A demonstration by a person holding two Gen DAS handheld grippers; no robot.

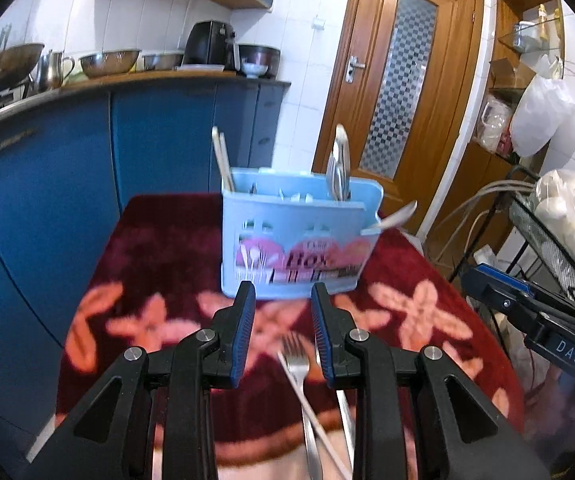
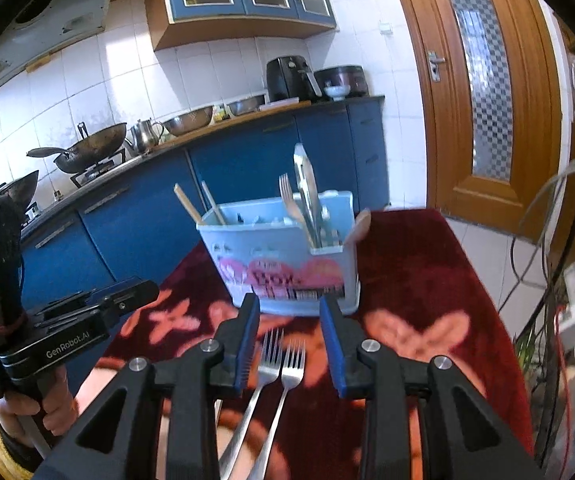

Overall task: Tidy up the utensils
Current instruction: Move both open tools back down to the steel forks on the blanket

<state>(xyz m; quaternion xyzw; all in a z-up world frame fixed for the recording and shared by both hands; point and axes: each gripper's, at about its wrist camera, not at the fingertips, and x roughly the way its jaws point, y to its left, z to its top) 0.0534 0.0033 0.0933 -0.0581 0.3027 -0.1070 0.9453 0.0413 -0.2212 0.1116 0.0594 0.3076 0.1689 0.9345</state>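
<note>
The right gripper [image 2: 289, 318] is sitting nearest the lens, its jaws standing partly apart with nothing between the blue pads; two forks [image 2: 277, 364] are lying side by side on the cloth beneath the gap, tines pointing toward the holder, so the fingers are framing them but not clamping either one. The left gripper [image 1: 283, 308] is presenting the same way: jaws partly apart, empty, with a fork [image 1: 296, 356] lying on the cloth below the gap, crossed by a pale, thin stick-like utensil that cannot be identified. The blue utensil holder [image 2: 287, 264] is standing upright near the far edge of the red floral tablecloth [image 2: 427, 280], beyond both sets of fingertips, apparently so that each tool has a clear forward path from the loose cutlery to the compartments. It is already holding chopsticks [image 2: 197, 206] at its left end and forks and other metal cutlery at its right, suggesting sorting by type. Both grippers are angling downward, likely in preparation for picking up the loose forks. A hand [image 2: 43, 408] is gripping the left tool's handle at the right camera's left edge.
</note>
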